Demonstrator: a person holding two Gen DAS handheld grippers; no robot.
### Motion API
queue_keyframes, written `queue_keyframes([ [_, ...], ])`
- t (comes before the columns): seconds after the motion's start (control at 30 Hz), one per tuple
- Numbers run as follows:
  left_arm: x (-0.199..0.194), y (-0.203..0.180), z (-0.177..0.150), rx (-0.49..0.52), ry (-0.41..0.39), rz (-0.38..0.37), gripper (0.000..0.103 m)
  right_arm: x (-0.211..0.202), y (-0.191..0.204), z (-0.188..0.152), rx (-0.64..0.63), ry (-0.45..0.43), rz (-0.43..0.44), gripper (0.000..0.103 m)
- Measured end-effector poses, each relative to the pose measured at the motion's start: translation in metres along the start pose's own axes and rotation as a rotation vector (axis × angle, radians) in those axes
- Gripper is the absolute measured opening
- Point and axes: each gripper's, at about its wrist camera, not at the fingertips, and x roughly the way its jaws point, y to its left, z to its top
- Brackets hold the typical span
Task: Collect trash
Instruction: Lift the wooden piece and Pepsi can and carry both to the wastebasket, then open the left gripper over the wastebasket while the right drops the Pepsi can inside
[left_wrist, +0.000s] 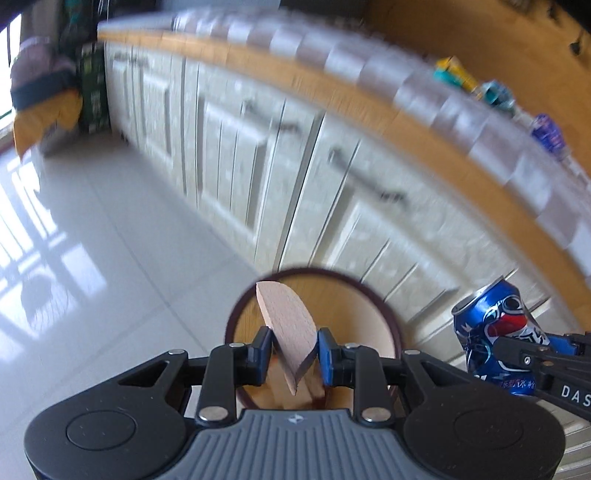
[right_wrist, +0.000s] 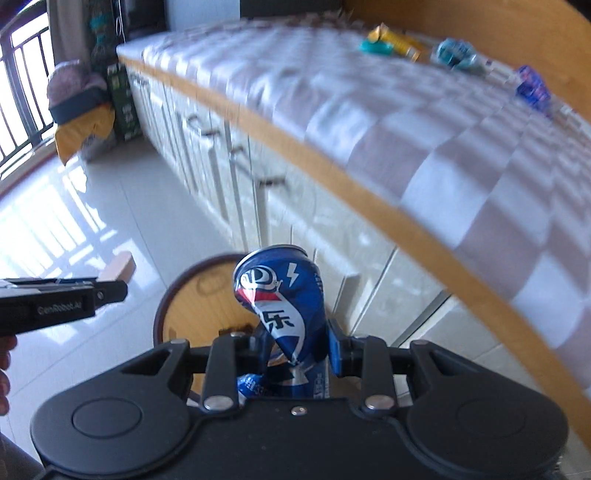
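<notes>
White floor tiles (left_wrist: 110, 240) spread beneath both my cameras, a cream cabinet front (left_wrist: 258, 158) running alongside; my left hand-held gripper (left_wrist: 293, 352) is clamped on a pale wooden piece (left_wrist: 288, 321), half-round and held on edge between the blue pads (left_wrist: 327, 354), right above a round bin (left_wrist: 384, 314) with a dark rim and a wood-toned inside; my right hand-held gripper (right_wrist: 295, 352) squeezes a crushed blue soda can (right_wrist: 284, 295), upright, beside and partly over that same bin (right_wrist: 162, 306); a checked cloth (right_wrist: 406, 122) covers the tabletop (right_wrist: 295, 147) with its wooden edge, and far back on it lie a yellow wrapper (right_wrist: 397, 40), a teal wrapper (right_wrist: 456, 53) and a blue wrapper (right_wrist: 533, 88), all blurred.
</notes>
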Motion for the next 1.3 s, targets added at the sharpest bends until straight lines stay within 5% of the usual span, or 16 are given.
queue_keyframes([
  [0.33, 0.076, 0.015, -0.012, -0.067, 0.162, 0.005, 0.028, 0.064, 0.010, -0.011, -0.010, 0.125, 0.033, 0.031],
  [0.63, 0.124, 0.015, -0.004, -0.068, 0.227, 0.009, 0.027, 0.121, 0.015, -0.001, -0.036, 0.174, 0.029, 0.031],
  [0.93, 0.144, 0.026, -0.008, -0.062, 0.281, -0.012, 0.026, 0.161, 0.021, 0.013, -0.054, 0.180, 0.053, 0.032],
  [1.07, 0.150, 0.028, -0.012, -0.056, 0.320, -0.011, 0.031, 0.168, 0.023, 0.013, -0.066, 0.189, 0.054, 0.045],
  [1.3, 0.147, 0.027, -0.015, -0.027, 0.339, -0.001, 0.036, 0.168, 0.019, 0.009, -0.070, 0.215, 0.065, 0.047],
])
